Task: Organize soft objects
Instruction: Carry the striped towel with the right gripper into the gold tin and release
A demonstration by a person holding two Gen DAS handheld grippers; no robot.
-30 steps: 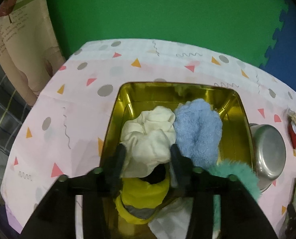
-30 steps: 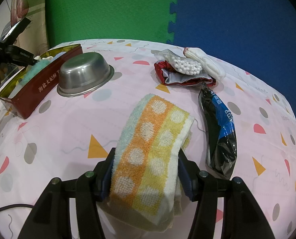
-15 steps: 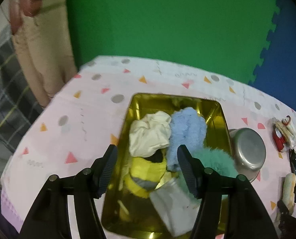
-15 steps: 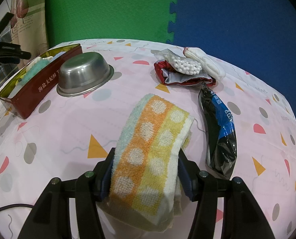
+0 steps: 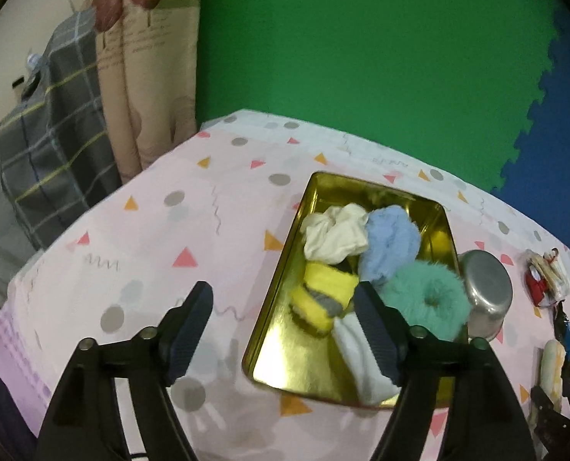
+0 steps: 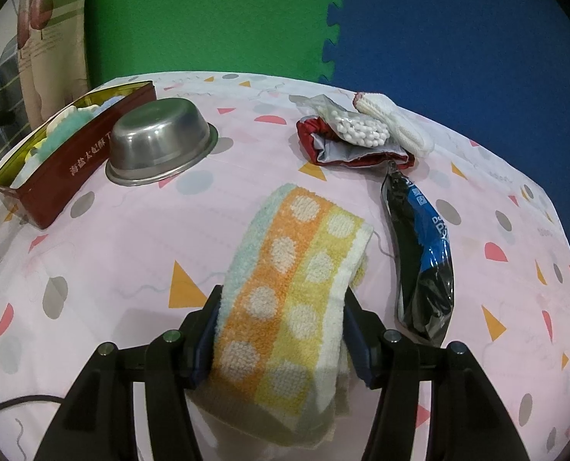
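Seen only from the left wrist view: inside of the gold tin (image 5: 281, 280), centre right of the frame, packed with a cream cloth (image 5: 333, 236), a blue fluffy piece (image 5: 390, 240), a yellow-and-grey sock (image 5: 323, 299), a green furry ring (image 5: 425, 301) and a white cloth (image 5: 365, 361). Left gripper (image 5: 285, 330) above the tin's near left corner, jaws spread wide, just been opening, nothing between the pads. Steel bowl (image 5: 484, 294) touching the tin's right wall.

Seen only from the right wrist view: the tin's red outer side (image 6: 73, 169) at upper left, printed with gold Chinese characters, too small to read surely. Right gripper (image 6: 281, 330) at lower centre clenched on a folded towel (image 6: 296, 292), pads pressing both long edges. Towel striped pale green, orange, yellow and white with pale dots; long axis running from bottom centre up and slightly right, far end resting on the pink tablecloth (image 6: 131, 261). Black-and-blue packet (image 6: 423, 253) just right of the towel, lying lengthwise the same way, white letters partly legible, no full word. Beyond it a red pouch (image 6: 354, 150), a bag of white beads (image 6: 358, 130) and a white knitted glove (image 6: 396, 126).
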